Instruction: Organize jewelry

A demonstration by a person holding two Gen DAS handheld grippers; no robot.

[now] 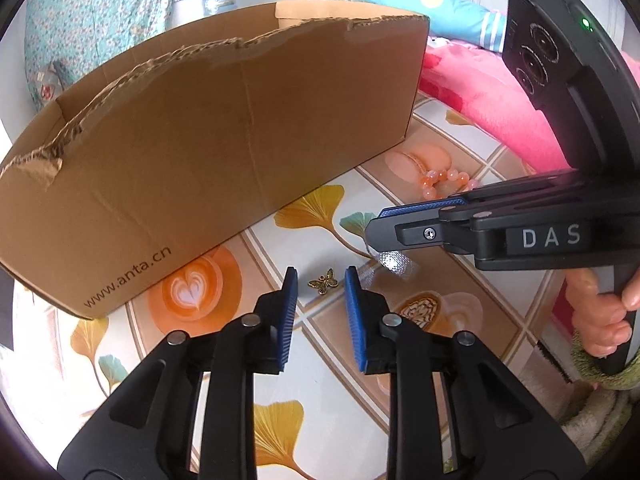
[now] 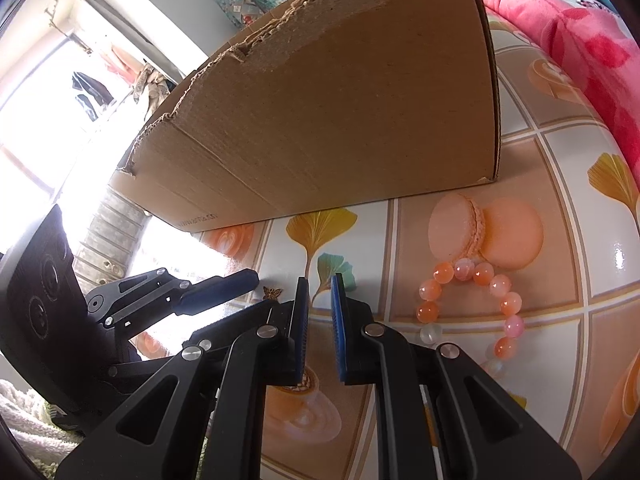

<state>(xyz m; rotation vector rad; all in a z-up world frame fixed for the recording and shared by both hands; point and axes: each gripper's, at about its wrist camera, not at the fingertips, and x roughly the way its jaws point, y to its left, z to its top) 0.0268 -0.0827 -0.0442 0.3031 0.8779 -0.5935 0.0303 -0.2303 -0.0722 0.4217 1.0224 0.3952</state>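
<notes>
A small brass butterfly charm [image 1: 324, 281] lies on the patterned bench [image 1: 320, 380], framed by the left tool [image 1: 321, 280], whose pads stand apart, untouching. The right tool [image 2: 320, 288] is released, empty. Nearby: an orange bead bracelet [image 2: 472, 300], a torn cardboard box [image 1: 200, 152].

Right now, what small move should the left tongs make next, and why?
Probably lower the left tongs and close on the butterfly charm. The charm lies flat on the tablecloth between the open pads, not gripped. The box stands just behind it.
</notes>
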